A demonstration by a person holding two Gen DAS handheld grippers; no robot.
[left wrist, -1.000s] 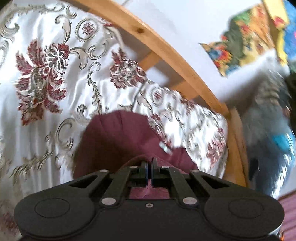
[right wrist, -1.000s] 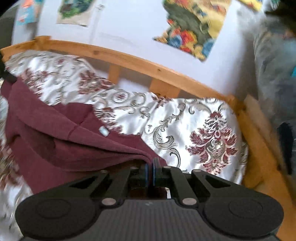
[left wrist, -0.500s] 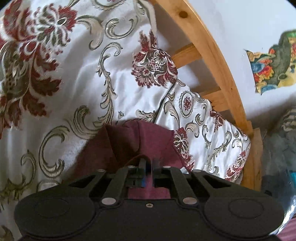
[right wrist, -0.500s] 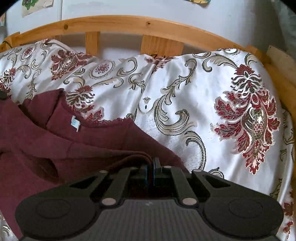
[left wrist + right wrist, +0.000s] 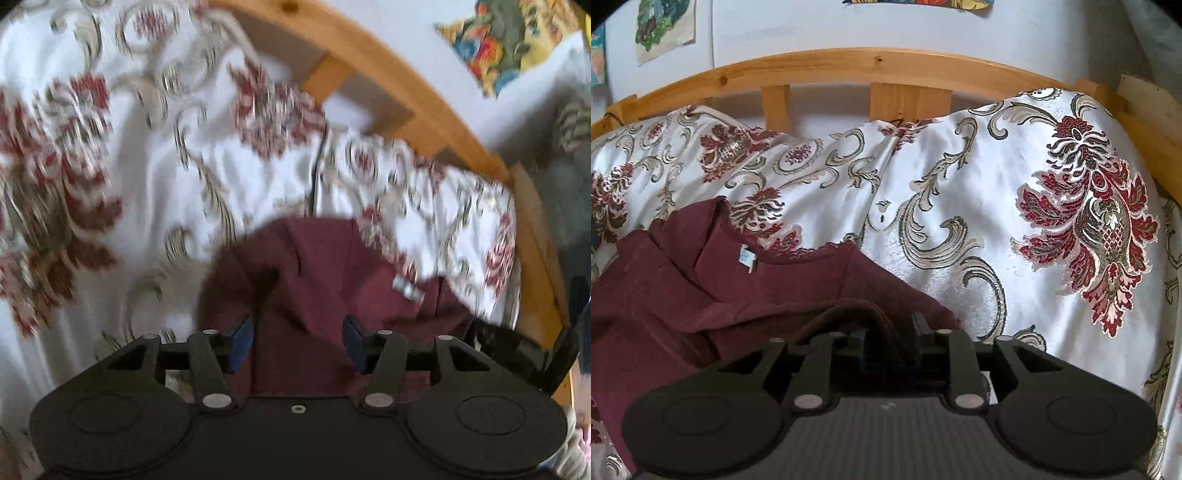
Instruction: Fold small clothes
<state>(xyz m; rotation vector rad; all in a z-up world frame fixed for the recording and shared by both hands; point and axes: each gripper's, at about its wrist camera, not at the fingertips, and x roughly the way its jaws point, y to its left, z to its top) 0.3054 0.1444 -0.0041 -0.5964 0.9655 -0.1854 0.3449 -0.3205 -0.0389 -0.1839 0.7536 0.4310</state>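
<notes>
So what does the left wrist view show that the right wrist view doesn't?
Left wrist only: the left gripper, jaws opening, pads clear of the cloth, and part of the other gripper at the right edge. Right wrist only: the right gripper, jaws opening around a fold, and a green picture on the wall. Both: the maroon top, the patterned bedspread, the wooden headboard.

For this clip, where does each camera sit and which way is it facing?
Left wrist: on the left tongs, angled down at the maroon garment on the floral bedspread; its own fingers, opening, show, the cloth between them.
Right wrist: on the right tongs, facing the wooden headboard; fingers opening around a maroon fold.
Shared: garment, bedspread, headboard, wall.
</notes>
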